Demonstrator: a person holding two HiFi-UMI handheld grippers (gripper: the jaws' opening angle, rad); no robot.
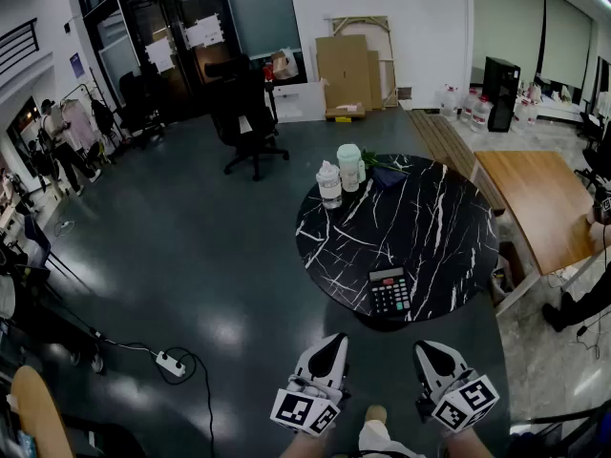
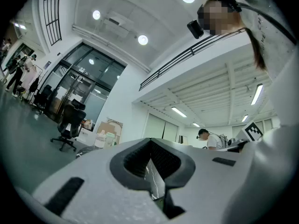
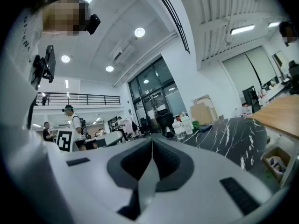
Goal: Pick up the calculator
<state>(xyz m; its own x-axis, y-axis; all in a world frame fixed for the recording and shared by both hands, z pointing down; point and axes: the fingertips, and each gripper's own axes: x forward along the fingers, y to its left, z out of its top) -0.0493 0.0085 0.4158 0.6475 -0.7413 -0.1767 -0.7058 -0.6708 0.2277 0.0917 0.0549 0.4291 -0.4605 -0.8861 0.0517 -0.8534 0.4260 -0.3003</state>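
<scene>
The calculator [image 1: 390, 291], dark with rows of light keys, lies flat near the front edge of a round black marble table [image 1: 420, 227]. Both grippers hang low in the head view, short of the table and apart from the calculator. My left gripper [image 1: 334, 341] is shut with nothing held, its tips meeting in the left gripper view [image 2: 150, 141]. My right gripper [image 1: 426, 348] is also shut and empty, and it points level toward the marble top in the right gripper view [image 3: 152, 141]. The calculator does not show in either gripper view.
Two white plastic bottles [image 1: 338, 175] and a dark cloth with greenery [image 1: 384, 172] stand at the table's far edge. A wooden table [image 1: 539, 203] is at the right and a black office chair [image 1: 243, 113] beyond. A power strip [image 1: 170, 363] and its cable lie on the floor at the left.
</scene>
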